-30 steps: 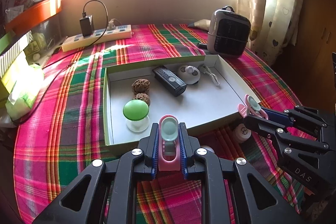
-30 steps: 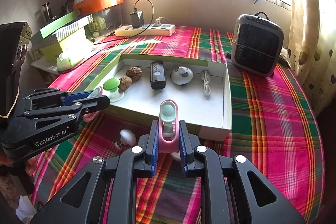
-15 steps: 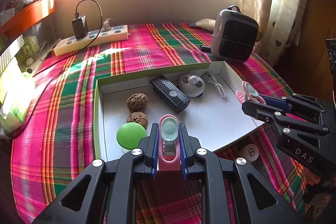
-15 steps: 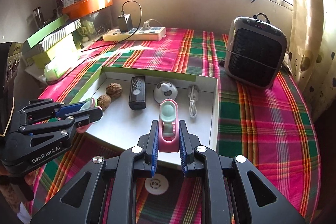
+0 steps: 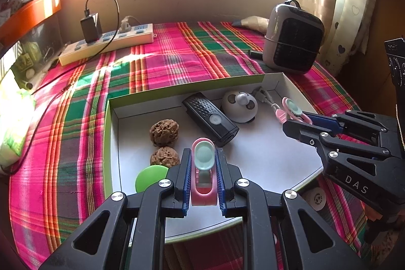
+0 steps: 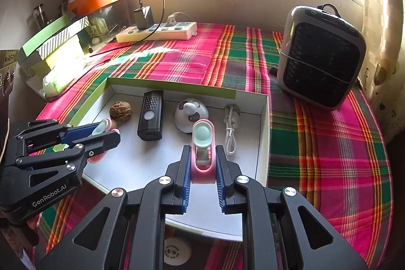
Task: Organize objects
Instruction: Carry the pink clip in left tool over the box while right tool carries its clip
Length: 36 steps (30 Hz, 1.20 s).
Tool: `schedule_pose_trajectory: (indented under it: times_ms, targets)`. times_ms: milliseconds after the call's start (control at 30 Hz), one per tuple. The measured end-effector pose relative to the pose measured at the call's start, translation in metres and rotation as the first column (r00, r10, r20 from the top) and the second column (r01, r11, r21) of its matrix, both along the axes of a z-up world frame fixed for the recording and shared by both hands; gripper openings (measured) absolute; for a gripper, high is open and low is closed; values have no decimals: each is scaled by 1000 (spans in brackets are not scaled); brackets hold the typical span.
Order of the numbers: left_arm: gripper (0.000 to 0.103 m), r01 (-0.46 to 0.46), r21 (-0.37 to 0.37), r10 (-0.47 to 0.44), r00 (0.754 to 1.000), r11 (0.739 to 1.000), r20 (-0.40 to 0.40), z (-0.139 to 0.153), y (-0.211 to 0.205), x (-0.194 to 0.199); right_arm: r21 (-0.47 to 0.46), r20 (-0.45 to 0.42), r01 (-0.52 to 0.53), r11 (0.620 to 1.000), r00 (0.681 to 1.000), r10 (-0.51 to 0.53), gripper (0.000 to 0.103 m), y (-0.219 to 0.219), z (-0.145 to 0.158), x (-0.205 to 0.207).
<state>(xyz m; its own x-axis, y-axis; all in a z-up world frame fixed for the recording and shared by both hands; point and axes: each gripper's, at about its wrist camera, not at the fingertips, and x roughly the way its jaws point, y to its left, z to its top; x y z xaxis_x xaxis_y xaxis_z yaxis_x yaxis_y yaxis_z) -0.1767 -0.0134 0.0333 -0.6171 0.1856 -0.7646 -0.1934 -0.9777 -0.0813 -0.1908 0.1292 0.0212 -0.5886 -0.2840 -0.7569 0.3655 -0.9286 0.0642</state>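
Sunlight from the window is falling across a plaid-covered desk (image 5: 162,62), where a shallow white box (image 5: 253,158) is sitting open with its green rim toward the wall. Inside it are lying two walnuts (image 5: 164,132), a black remote (image 5: 210,118), a round white gadget (image 5: 240,106), a coiled cable (image 6: 229,128) and a green cap (image 5: 149,177).

Both tongs are hanging over the box, each clenched on a pink clip with a mint pad: the left tongs (image 5: 203,173) are gripping their clip (image 5: 203,163) above the near part of the box, close to the walnuts, and the right tongs (image 6: 202,168) are gripping theirs (image 6: 202,141) just short of the white gadget and the cable.

The step in hand looks like setting both clips down inside. To do it well, each one is best lowered onto a bare patch of white floor, and the widest bare patch is lying near the front edge, between the two tongs. Letting go should wait until a clip is nearly resting on the cardboard, or it is likely to bounce or roll against the walnuts. Keeping the two tongs apart on the way down is also mattering, since they are crowding the same small box. Two white discs (image 5: 315,198) are sitting on the cloth outside the box, probably next in line.
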Motion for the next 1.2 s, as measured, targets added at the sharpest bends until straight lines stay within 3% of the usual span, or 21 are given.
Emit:
schedule_pose_trajectory:
  times_ms: [500, 1200]
  targets:
    - [16, 0, -3, 0, 1000, 1000, 23, -10, 4, -14, 17, 53, -12, 1000, 999, 11, 18, -7, -19, -19]
    - [16, -1, -16, 1, 1000, 1000, 20, -12, 6, -19, 59, 33, -5, 998, 999, 3, 18, -8, -22, -24]
